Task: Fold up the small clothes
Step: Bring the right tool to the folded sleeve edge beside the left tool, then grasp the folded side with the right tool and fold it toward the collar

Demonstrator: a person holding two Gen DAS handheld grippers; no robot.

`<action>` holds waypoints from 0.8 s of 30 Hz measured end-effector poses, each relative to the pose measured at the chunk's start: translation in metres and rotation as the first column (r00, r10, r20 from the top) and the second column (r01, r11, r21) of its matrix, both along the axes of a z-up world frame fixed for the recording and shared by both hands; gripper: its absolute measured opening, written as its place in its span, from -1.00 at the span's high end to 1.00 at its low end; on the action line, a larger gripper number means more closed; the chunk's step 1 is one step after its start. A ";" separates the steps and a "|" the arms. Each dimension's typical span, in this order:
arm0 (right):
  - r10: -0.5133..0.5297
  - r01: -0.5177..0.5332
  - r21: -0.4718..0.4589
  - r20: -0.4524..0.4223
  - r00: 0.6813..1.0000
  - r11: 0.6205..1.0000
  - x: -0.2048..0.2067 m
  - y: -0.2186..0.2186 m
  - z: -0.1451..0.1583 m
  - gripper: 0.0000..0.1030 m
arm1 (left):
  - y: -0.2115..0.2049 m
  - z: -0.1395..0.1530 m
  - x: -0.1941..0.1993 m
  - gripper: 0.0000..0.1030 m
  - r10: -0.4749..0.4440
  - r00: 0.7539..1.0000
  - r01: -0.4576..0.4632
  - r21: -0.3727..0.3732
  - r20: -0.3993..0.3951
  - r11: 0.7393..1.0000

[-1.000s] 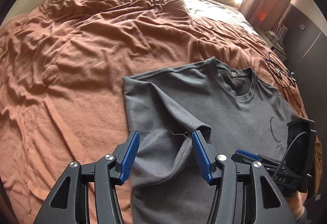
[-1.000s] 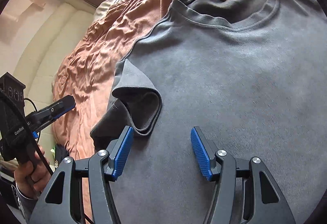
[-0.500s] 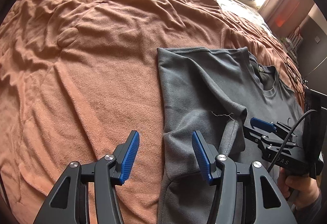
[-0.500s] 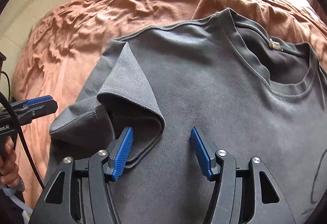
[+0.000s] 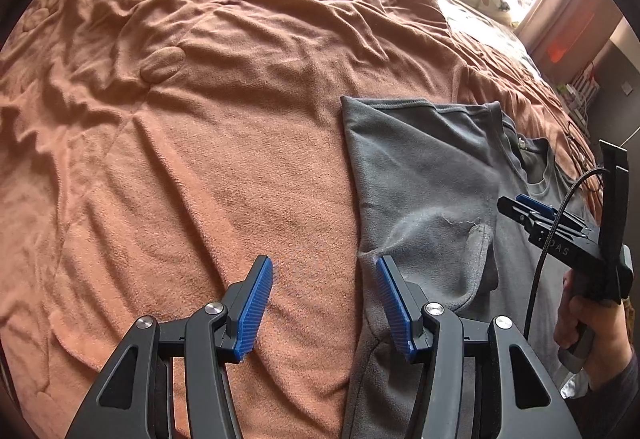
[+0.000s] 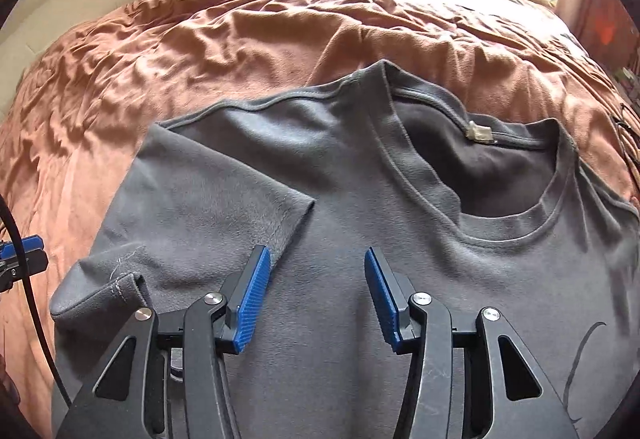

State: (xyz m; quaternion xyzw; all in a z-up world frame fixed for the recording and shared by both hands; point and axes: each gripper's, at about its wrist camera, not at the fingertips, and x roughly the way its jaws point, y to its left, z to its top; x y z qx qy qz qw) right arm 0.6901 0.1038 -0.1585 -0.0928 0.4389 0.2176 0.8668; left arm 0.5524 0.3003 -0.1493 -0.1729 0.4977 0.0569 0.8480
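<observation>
Over grey T-shirt [image 6: 360,319]: right tool [image 6: 316,295], closing, empty

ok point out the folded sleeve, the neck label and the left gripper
folded sleeve [image 6: 224,195], right wrist view, on its flat upper face
neck label [image 6: 479,131], right wrist view, middle of the pale tag inside the collar
left gripper [image 5: 324,303], left wrist view, midway between the blue pads
</observation>
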 end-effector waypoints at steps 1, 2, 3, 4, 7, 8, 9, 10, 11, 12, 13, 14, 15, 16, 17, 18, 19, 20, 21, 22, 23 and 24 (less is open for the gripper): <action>0.001 -0.001 0.018 -0.012 1.000 1.000 -0.001 -0.003 0.001 0.09 | 0.000 0.000 0.000 -0.08 0.003 1.000 -0.003 -0.003 0.002 1.000; 0.007 -0.006 0.040 -0.031 0.999 0.999 -0.003 -0.005 0.002 0.09 | 0.000 0.001 -0.001 -0.08 0.004 1.000 -0.003 -0.006 0.005 1.000; 0.020 -0.016 0.066 -0.058 0.998 0.998 -0.006 -0.006 0.003 0.09 | 0.000 0.001 -0.001 -0.08 0.004 1.000 -0.004 -0.009 0.007 1.000; 0.032 -0.025 0.089 -0.081 0.996 0.996 -0.007 -0.007 0.004 0.09 | 0.000 0.001 -0.002 -0.08 0.004 1.000 -0.004 -0.012 0.008 1.000; 0.090 -0.062 0.186 -0.147 0.985 0.981 -0.016 -0.008 0.005 0.09 | -0.003 -0.001 -0.003 -0.08 0.001 1.000 -0.001 -0.026 0.004 1.000; 0.118 -0.080 0.221 -0.164 0.979 0.972 -0.020 -0.006 0.006 0.09 | -0.004 -0.001 -0.005 -0.08 0.002 1.000 -0.002 -0.029 0.003 1.000; 0.141 -0.097 0.243 -0.169 0.975 0.965 -0.023 -0.003 0.007 0.09 | -0.004 -0.001 -0.006 -0.08 0.002 1.000 -0.002 -0.033 0.004 0.999; 0.165 -0.118 0.258 -0.169 0.972 0.959 -0.027 0.000 0.009 0.09 | -0.005 -0.001 -0.008 -0.08 0.001 1.000 -0.001 -0.036 0.005 0.999; 0.183 -0.134 0.265 -0.169 0.968 0.955 -0.030 0.003 0.010 0.09 | -0.006 0.000 -0.010 -0.08 -0.001 1.000 0.001 -0.039 0.006 0.999; 0.202 -0.149 0.276 -0.174 0.964 0.949 -0.033 0.008 0.011 0.09 | -0.007 0.000 -0.012 -0.08 -0.003 1.000 0.003 -0.041 0.004 0.999; 0.215 -0.158 0.286 -0.179 0.960 0.945 -0.034 0.010 0.011 0.09 | -0.008 0.001 -0.014 -0.08 -0.006 1.000 0.006 -0.043 0.003 0.999; 0.227 -0.168 0.293 -0.182 0.957 0.941 -0.036 0.015 0.011 0.09 | -0.009 0.001 -0.016 -0.08 -0.007 1.000 0.007 -0.044 0.001 0.999; 0.234 -0.172 0.299 -0.186 0.954 0.939 -0.035 0.018 0.010 0.09 | -0.009 0.001 -0.019 -0.08 -0.010 1.000 0.010 -0.045 0.000 0.999; 0.240 -0.173 0.308 -0.195 0.951 0.935 -0.034 0.020 0.009 0.09 | -0.010 0.002 -0.021 -0.08 -0.012 1.000 0.012 -0.045 -0.001 0.999; 0.243 -0.169 0.320 -0.209 0.947 0.932 -0.031 0.016 0.008 0.09 | -0.011 0.002 -0.024 -0.08 -0.012 1.000 0.012 -0.045 -0.003 0.999; 0.244 -0.161 0.331 -0.228 0.943 0.930 -0.028 0.019 0.005 0.09 | -0.011 0.001 -0.026 -0.08 -0.012 1.000 0.012 -0.048 -0.006 0.999; 0.242 -0.152 0.337 -0.242 0.940 0.929 -0.020 0.018 0.001 0.09 | -0.011 0.001 -0.028 -0.08 -0.011 1.000 0.011 -0.049 -0.010 0.999; 0.239 -0.146 0.339 -0.253 0.938 0.930 -0.014 0.019 -0.003 0.09 | -0.011 0.000 -0.031 -0.08 -0.009 1.000 0.008 -0.048 -0.013 0.999; 0.241 -0.144 0.341 -0.261 0.935 0.929 -0.009 0.022 -0.007 0.09 | -0.010 0.000 -0.034 -0.08 -0.005 1.000 0.004 -0.044 -0.016 0.999; 0.245 -0.145 0.345 -0.267 0.932 0.927 -0.006 0.025 -0.010 0.09 | -0.009 0.000 -0.037 -0.08 -0.002 1.000 0.001 -0.041 -0.018 0.999; 0.250 -0.146 0.349 -0.273 0.929 0.926 -0.004 0.028 -0.012 0.09 | -0.007 -0.001 -0.040 -0.08 0.000 1.000 -0.001 -0.037 -0.021 0.999; 0.252 -0.147 0.352 -0.275 0.928 0.924 -0.002 0.031 -0.015 0.09 | -0.006 -0.001 -0.042 -0.08 0.004 1.000 -0.005 -0.037 -0.024 0.999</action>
